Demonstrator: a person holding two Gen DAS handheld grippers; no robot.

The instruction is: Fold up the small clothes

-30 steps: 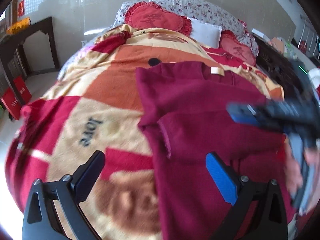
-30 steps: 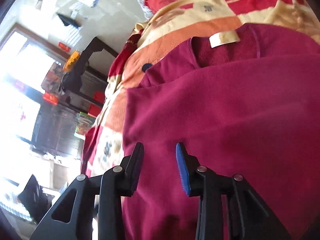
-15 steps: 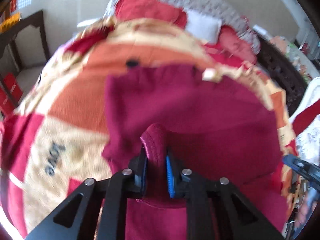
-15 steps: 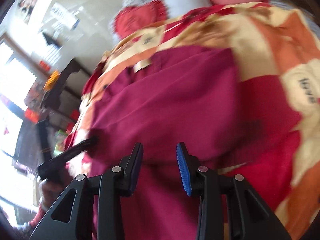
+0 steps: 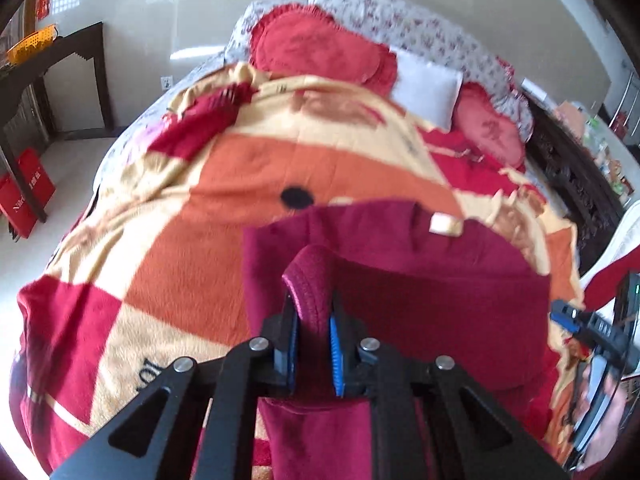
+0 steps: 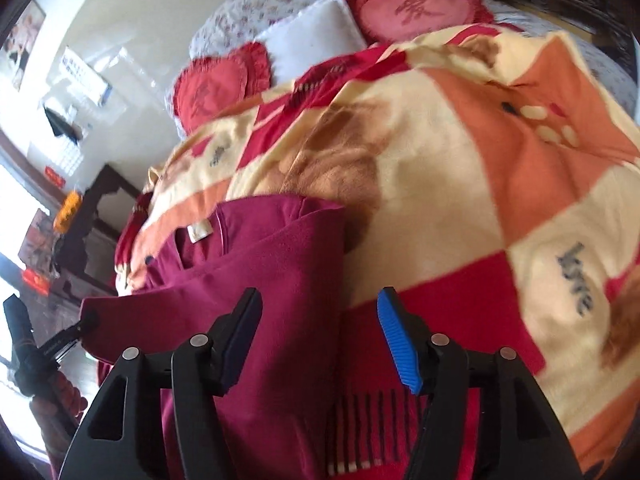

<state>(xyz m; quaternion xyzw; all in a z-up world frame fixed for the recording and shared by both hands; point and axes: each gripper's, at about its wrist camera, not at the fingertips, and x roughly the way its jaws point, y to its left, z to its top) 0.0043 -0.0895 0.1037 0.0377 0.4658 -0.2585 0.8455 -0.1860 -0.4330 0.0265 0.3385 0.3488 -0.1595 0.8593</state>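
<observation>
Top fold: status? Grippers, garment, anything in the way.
Left gripper shut on the top's cuff. Right gripper open, jaws just widened, nothing gripped. Top lies part folded on blanket. Nothing in the way.

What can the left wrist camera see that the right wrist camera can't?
Only the left view shows the left gripper pinched shut on a raised fold of the maroon top, and a red bag on the floor. Only the right view shows the right gripper, whose jaws have just been opening with nothing pressed between them, and the word "love" on the blanket. Both show the top with its pale neck label, the blanket and the red pillows.
</observation>
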